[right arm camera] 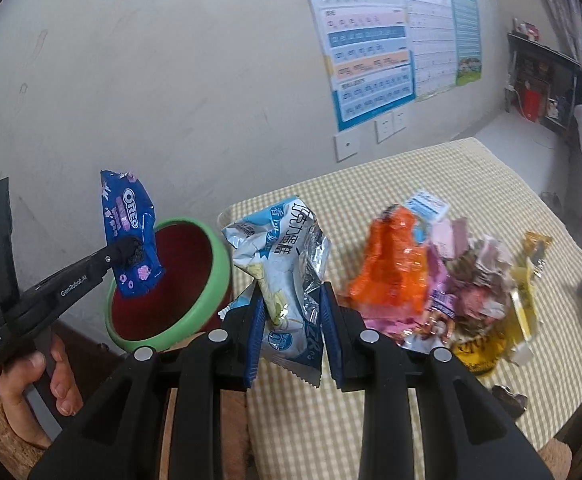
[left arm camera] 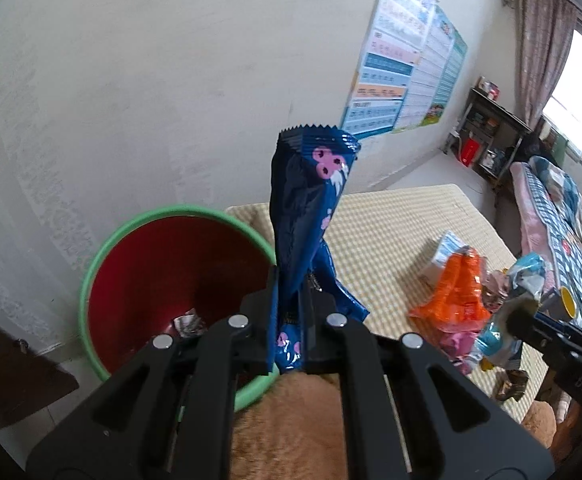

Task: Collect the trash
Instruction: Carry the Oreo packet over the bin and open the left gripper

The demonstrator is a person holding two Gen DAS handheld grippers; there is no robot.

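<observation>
We see the left tongs (left arm camera: 291, 300) clamped tight on a dark blue cookie wrapper (left arm camera: 311, 208), whose long axis runs nearly upright, its serrated end uppermost and its lower end hanging below the jaws. In the right wrist view the same wrapper (right arm camera: 131, 232) hangs above the bin (right arm camera: 211, 268). The right tongs (right arm camera: 291, 320) grip a pale blue and silver cake wrapper (right arm camera: 283, 280) at mid-length, its long axis also roughly upright and its saw-toothed lower edge free above the checked worktop (right arm camera: 411, 420).

The bin (left arm camera: 103, 248), green-rimmed and red inside, stands beside the worktop's near corner; we make out one crumpled silvery scrap (left arm camera: 189, 322) in it, the rest of its floor being hidden by the tongs.

On the worktop lies a heap of remaining trash (right arm camera: 451, 288), an orange wrapper (right arm camera: 395, 264) foremost; its smaller pieces are too blurred to identify. A hand (right arm camera: 31, 380) holds the left gripper's handle.
</observation>
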